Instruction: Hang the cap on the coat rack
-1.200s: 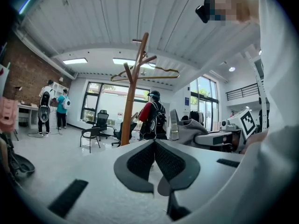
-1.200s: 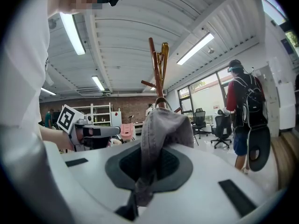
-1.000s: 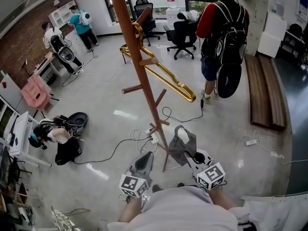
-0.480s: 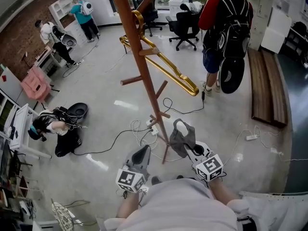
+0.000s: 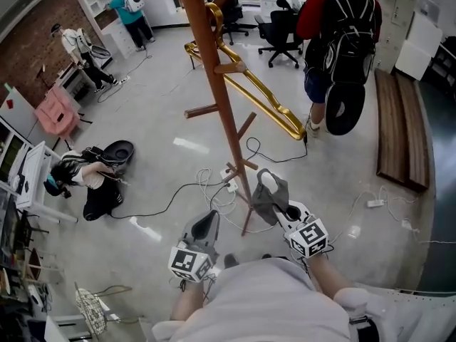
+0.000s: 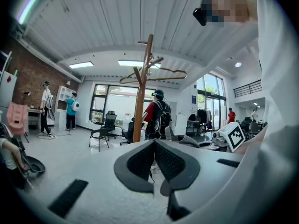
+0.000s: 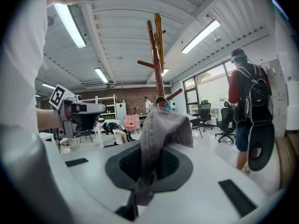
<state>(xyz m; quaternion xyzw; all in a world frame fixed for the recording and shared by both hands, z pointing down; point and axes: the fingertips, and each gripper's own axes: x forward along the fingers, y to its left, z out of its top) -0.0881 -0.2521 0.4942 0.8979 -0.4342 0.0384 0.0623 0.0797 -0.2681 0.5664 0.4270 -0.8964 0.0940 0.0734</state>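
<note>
The wooden coat rack (image 5: 222, 112) rises in front of me, and a gold hanger (image 5: 249, 91) hangs on one of its pegs. A grey cap (image 5: 270, 194) droops from my right gripper (image 5: 276, 206), which is shut on its fabric just right of the rack's foot. The right gripper view shows the cap (image 7: 163, 125) pinched in the gripper (image 7: 150, 164), with the rack (image 7: 156, 64) behind it. My left gripper (image 5: 211, 218) is left of the pole, shut and empty. In its own view the left gripper (image 6: 153, 143) points toward the rack (image 6: 142, 87).
A person with a backpack (image 5: 335, 41) stands behind the rack to the right. Another person (image 5: 85, 184) crouches on the floor at left. Cables and a power strip (image 5: 226, 180) lie round the rack's foot. Office chairs (image 5: 281, 30) stand at the back and a wooden bench (image 5: 399, 134) lies at right.
The head view has shifted, so the rack and floor sit a little higher in the picture. The right gripper has sunk slightly with the cap. The left gripper has edged sideways.
</note>
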